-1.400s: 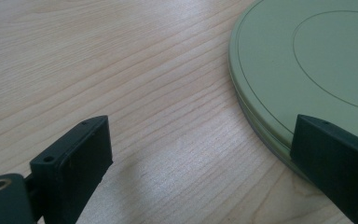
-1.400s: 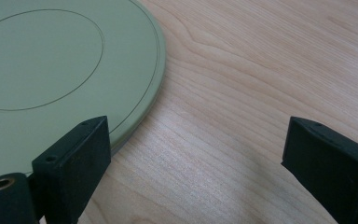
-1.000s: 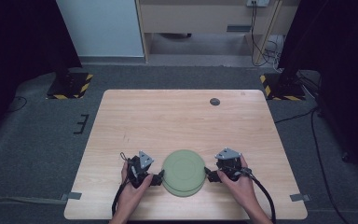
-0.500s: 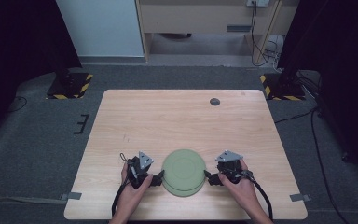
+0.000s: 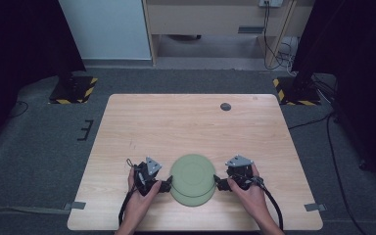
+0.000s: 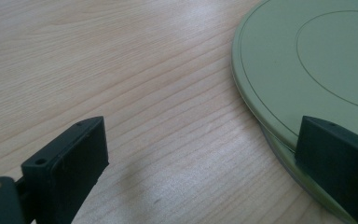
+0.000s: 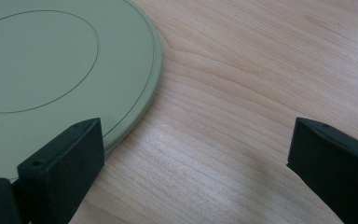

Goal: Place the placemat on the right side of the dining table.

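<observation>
A pale green plate [image 5: 193,179] sat upside down near the front edge of the wooden desk [image 5: 186,122], roughly midway between the person's two hands, and from the left gripper view a second green rim [image 6: 291,161] peeked out beneath it, so it looked to me like two plates stacked, though I could not be sure. The left gripper [image 5: 164,185] rested just beside the plate's left edge, its jaws spread wide and holding nothing; in its own view one jaw stood over the rim and the other over bare wood. The right gripper [image 5: 219,182] sat at the opposite edge, likewise released, with one jaw beside the rim and the other well out over the desk. Both hands [image 5: 142,198] came in from the near side with cables trailing back. My guess was that the person was about to take the plate by its rim from both sides. To do that well, each gripper seemed to need turning so that one jaw slid under the lip and the other over the top, biting only the top plate and not the one beneath. Closing both together, evenly, would keep it from skating across the smooth wood, and a level lift would keep it from tilting out. Far off near the back edge lay a small dark round disc [image 5: 225,106], well apart from all this.
</observation>
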Motion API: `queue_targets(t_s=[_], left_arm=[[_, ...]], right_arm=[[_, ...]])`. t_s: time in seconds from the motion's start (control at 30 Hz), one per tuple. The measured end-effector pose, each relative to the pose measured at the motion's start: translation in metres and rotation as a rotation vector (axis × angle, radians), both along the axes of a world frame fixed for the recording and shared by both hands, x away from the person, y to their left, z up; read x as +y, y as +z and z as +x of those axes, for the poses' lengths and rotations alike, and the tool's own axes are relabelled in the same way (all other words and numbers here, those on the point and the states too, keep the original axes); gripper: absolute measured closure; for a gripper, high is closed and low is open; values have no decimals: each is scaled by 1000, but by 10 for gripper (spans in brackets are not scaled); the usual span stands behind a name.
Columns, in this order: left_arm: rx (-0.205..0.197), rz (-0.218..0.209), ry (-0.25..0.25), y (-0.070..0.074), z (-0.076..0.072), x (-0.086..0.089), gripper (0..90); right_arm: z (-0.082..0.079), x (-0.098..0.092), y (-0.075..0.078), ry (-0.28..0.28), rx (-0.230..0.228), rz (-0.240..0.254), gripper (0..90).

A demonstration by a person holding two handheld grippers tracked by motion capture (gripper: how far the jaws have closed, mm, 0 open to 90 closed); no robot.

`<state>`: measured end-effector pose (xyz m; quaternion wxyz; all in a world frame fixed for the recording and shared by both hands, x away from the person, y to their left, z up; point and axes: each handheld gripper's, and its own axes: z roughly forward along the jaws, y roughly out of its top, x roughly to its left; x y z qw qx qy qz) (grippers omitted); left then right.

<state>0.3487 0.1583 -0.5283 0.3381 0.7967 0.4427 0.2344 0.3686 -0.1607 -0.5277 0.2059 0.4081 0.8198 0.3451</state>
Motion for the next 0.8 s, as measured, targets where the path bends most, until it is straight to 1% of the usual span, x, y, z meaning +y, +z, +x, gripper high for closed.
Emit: queue_targets(t_s=[0.07, 0.17, 0.2, 0.23, 0.33, 0.4, 0.43, 0.57, 0.63, 0.7, 0.77, 0.8], left_arm=[[5, -7, -2, 0, -1, 1, 35], [6, -10, -1, 0, -1, 0, 44], [7, -10, 0, 0, -2, 0, 44], [11, -11, -2, 0, -3, 0, 48], [13, -13, -1, 0, -3, 0, 50], [13, -12, 2, 0, -3, 0, 46], [13, -9, 3, 0, -2, 0, 38], [13, -10, 7, -1, 0, 0, 23], [10, -10, 12, -1, 1, -1, 16], [5, -8, 15, -1, 1, -1, 21], [9, -15, 14, -1, 1, 0, 25], [10, -17, 15, -1, 0, 0, 33]], right_arm=[[-1, 0, 0, -1, 4, 2, 62], [-2, 0, 1, 7, 5, 5, 63], [-3, 0, 1, 13, 8, 9, 62], [-5, 0, 2, 31, 17, 10, 61], [-7, 1, 2, 43, 23, 10, 63], [-7, 2, 2, 40, 18, 5, 54], [-6, 1, 1, 38, 21, 5, 33], [-4, 1, 1, 30, 18, 8, 30], [-1, 2, 1, 8, 10, 6, 23], [1, 2, 0, 0, 6, 10, 24], [1, 2, 0, 0, 7, 10, 27], [1, 2, 0, 1, 11, 13, 43]])
